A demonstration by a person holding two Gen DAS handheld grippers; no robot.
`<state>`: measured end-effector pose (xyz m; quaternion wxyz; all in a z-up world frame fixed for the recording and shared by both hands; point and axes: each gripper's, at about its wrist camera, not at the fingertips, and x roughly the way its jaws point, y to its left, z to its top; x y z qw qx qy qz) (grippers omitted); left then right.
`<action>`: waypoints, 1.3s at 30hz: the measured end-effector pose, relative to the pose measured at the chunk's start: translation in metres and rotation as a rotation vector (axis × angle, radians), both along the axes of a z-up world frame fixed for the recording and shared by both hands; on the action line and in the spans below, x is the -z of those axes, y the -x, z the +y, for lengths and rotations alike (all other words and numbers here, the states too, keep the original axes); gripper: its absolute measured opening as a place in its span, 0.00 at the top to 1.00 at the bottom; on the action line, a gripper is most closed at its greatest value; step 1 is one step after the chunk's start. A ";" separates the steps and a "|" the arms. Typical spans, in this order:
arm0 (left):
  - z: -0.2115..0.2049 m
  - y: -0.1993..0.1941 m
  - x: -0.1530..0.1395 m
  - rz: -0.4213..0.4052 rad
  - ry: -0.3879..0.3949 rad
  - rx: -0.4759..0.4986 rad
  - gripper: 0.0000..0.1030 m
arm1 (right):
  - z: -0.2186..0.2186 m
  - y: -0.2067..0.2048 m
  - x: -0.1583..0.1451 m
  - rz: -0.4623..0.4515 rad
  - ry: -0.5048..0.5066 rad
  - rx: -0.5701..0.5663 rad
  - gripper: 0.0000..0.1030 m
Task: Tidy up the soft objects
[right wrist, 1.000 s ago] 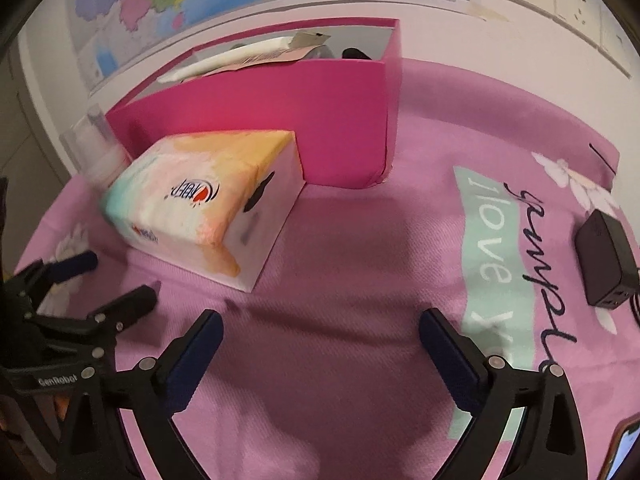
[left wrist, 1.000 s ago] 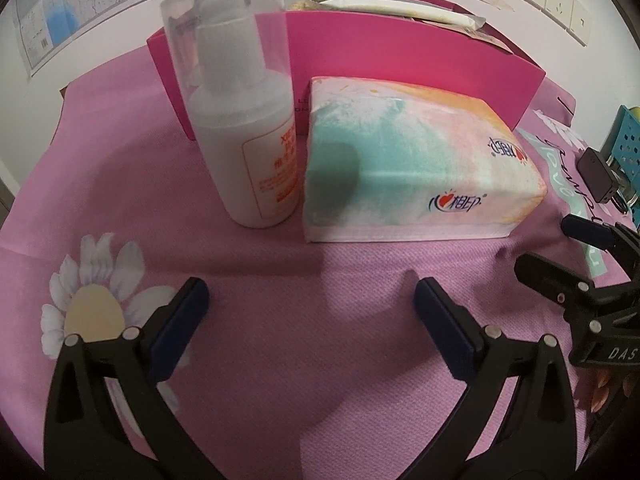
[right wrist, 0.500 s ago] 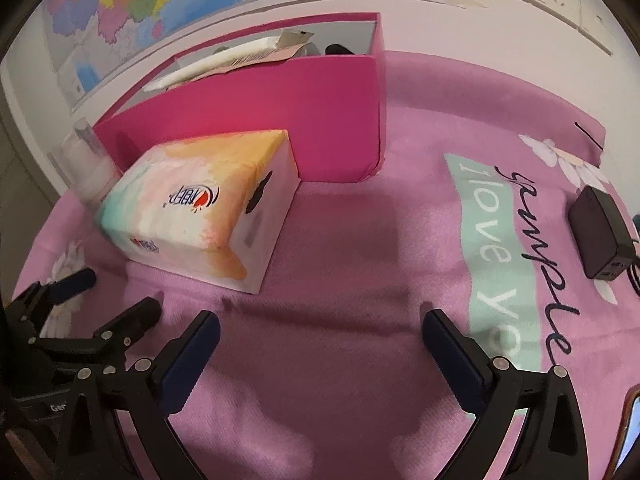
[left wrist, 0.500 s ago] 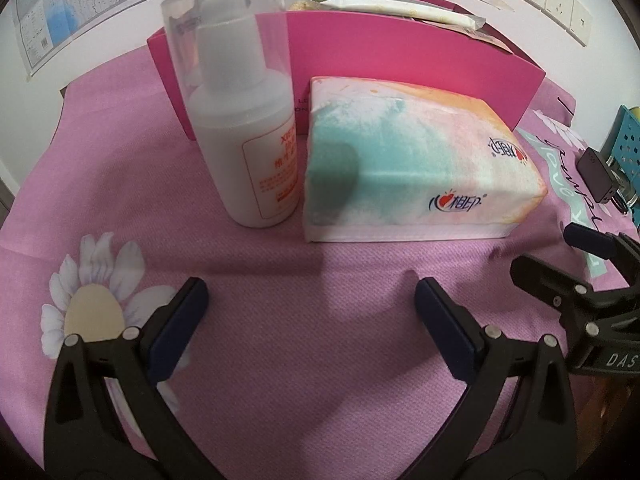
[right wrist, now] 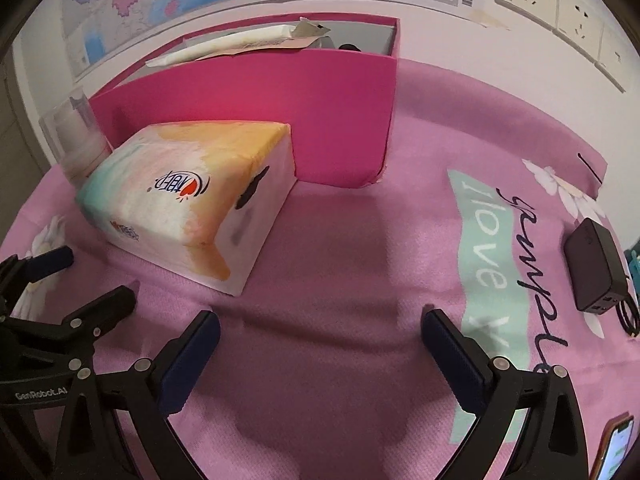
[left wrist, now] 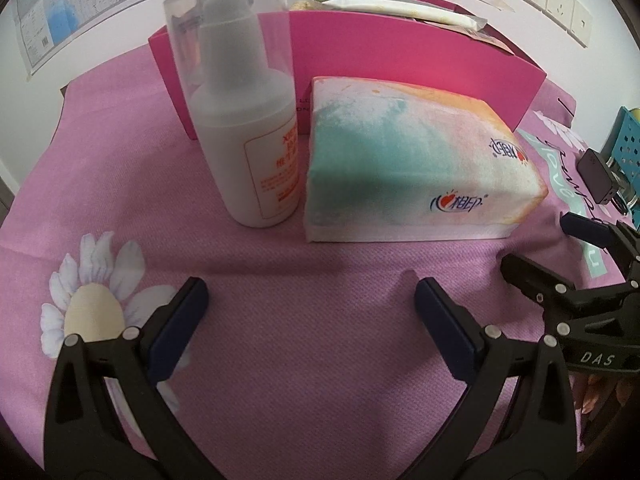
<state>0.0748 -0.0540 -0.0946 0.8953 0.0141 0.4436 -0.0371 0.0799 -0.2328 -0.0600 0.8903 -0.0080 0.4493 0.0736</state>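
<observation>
A soft tissue pack, pastel green, pink and orange, lies on the pink tablecloth in front of a magenta box; it also shows in the right wrist view. A white pump bottle with a clear cap stands just left of the pack. My left gripper is open and empty, a short way in front of the pack and bottle. My right gripper is open and empty, to the right of the pack's near corner. The magenta box holds white wrapped packets.
A black power adapter with its cable lies at the right on the cloth. A phone shows at the bottom right corner. A blue perforated basket stands at the far right. Wall sockets and maps hang behind the box.
The right gripper has drawn back and risen slightly, so the pack and box look a little farther. The left gripper has barely moved. Both stay open.
</observation>
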 end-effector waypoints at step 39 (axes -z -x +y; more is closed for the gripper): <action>0.001 0.001 0.000 0.000 0.000 -0.001 0.00 | -0.019 0.002 0.004 0.007 0.002 0.176 0.00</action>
